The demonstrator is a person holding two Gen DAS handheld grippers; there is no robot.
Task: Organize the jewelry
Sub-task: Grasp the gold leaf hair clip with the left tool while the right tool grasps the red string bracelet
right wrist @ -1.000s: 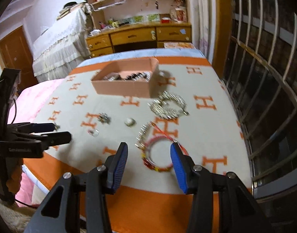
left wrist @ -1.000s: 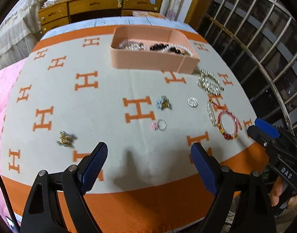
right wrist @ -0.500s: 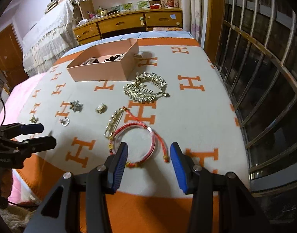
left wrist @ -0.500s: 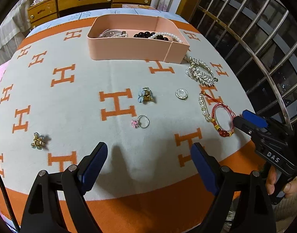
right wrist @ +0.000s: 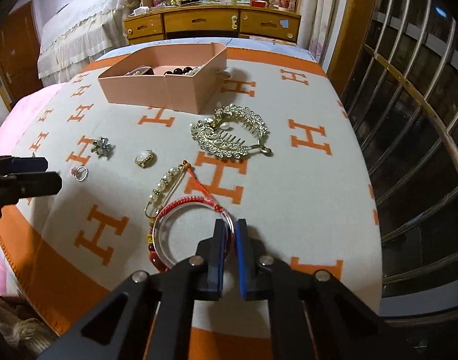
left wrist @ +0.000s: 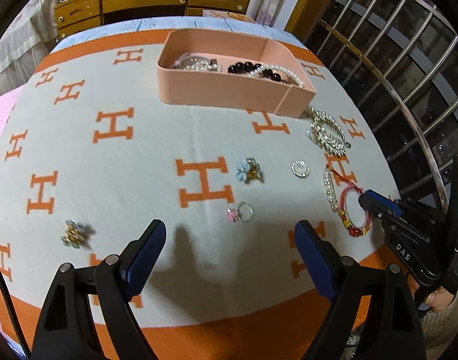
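Observation:
My right gripper (right wrist: 231, 234) is shut on the near rim of the red bracelet (right wrist: 172, 210), which lies on the blanket; it also shows in the left wrist view (left wrist: 353, 210). My left gripper (left wrist: 229, 246) is open and empty, above the blanket just short of a pink-stone ring (left wrist: 241, 212). The pink box (left wrist: 229, 93) at the back holds pearl and black bead strands. Loose on the blanket are a pearl pin (right wrist: 164, 184), a crystal hair comb (right wrist: 229, 135), a round brooch (right wrist: 144, 158), a flower clip (right wrist: 102, 147) and a gold clip (left wrist: 73, 234).
The orange-and-cream H-pattern blanket (left wrist: 109, 156) covers the bed. A metal window grille (right wrist: 408, 120) runs along the right. A wooden dresser (right wrist: 217, 24) stands behind the bed. The bed's front edge is just below both grippers.
My right gripper has moved forward and down and closed on the red bracelet's rim. My left gripper has moved forward over the blanket and stays open.

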